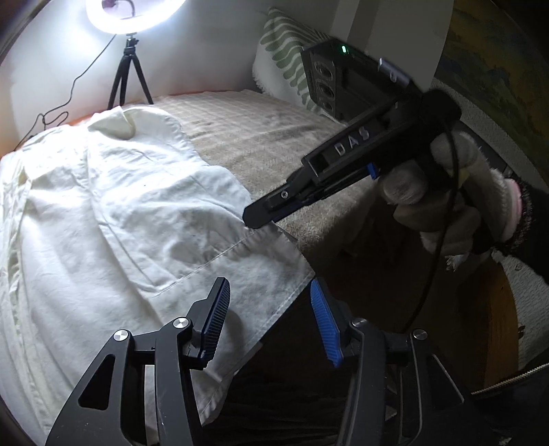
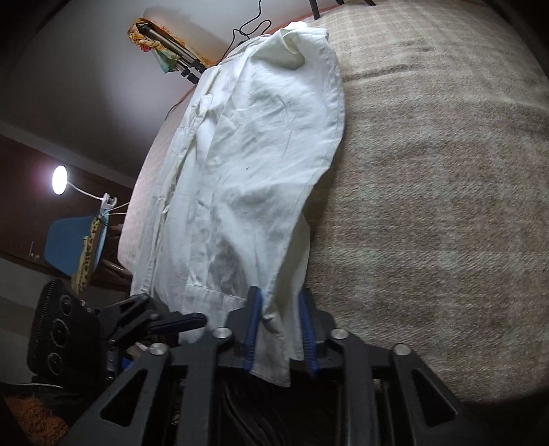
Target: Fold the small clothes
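Note:
A white shirt (image 1: 113, 206) lies spread on a bed with a beige blanket (image 1: 260, 137). Its hem corner hangs over the near edge. My left gripper (image 1: 269, 312) is open at that corner: the hem runs under its left pad and across the gap, and neither pad presses on it. My right gripper (image 2: 279, 326) is shut on a bunched fold of the shirt's (image 2: 254, 154) side edge. In the left wrist view the right gripper (image 1: 255, 219) is a thin closed tip on that edge, with a gloved hand (image 1: 446, 192) holding it.
A ring light (image 1: 132, 10) on a tripod (image 1: 128, 79) stands behind the bed. A green-patterned pillow (image 1: 284, 44) leans at the back right. A lamp (image 2: 59, 180) and a blue chair (image 2: 72, 240) stand left of the bed. Bare blanket (image 2: 429, 206) lies right of the shirt.

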Demonstrator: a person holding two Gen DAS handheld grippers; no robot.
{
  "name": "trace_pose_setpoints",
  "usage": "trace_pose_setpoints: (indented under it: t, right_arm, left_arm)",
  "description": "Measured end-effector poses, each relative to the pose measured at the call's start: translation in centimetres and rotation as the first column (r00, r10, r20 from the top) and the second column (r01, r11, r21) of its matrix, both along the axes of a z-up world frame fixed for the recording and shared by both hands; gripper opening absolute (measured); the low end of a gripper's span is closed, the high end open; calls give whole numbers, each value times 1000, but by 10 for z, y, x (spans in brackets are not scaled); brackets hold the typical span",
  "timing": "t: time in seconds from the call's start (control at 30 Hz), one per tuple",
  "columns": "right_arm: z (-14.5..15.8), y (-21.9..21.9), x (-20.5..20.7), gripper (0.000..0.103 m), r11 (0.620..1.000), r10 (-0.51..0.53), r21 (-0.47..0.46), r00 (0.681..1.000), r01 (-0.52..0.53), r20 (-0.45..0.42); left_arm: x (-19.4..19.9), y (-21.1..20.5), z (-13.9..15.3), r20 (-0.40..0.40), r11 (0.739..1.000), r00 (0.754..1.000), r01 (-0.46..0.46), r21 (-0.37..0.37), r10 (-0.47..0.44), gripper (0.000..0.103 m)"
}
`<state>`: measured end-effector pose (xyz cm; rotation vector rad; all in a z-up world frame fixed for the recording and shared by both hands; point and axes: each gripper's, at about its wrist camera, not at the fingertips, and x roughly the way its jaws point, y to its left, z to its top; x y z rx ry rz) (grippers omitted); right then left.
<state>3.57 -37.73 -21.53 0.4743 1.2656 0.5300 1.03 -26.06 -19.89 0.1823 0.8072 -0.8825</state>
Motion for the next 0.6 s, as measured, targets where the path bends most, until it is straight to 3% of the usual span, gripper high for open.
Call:
trace_pose_setpoints:
  t: [0.13,0.33,0.5,0.57,0.6]
  right_arm:
    - [10,2,-2,5,997,-39,65,999,39,1]
    - [21,12,-2,5,985,-81,149,997,82,-17]
    - [24,20,0,5,969,-119,212,991,128,-54]
    - [26,21,1,5,967,-118,222,992,127,-54]
    - [27,20,1,5,967,-114,225,992,123,-53]
  left_arm:
    - [-4,-7,-3,47,1000,999,-6,10,6,53]
    - [-2,-11,-1,89,997,993,-79,-11,80,53]
    - [2,-15,-2,168,992,978,-126,7,123,53]
    - [8,-9,-4,140,990,980,-135,-40,140,44]
    - [12,-5,-4,127,988,981,-141,-63,148,33]
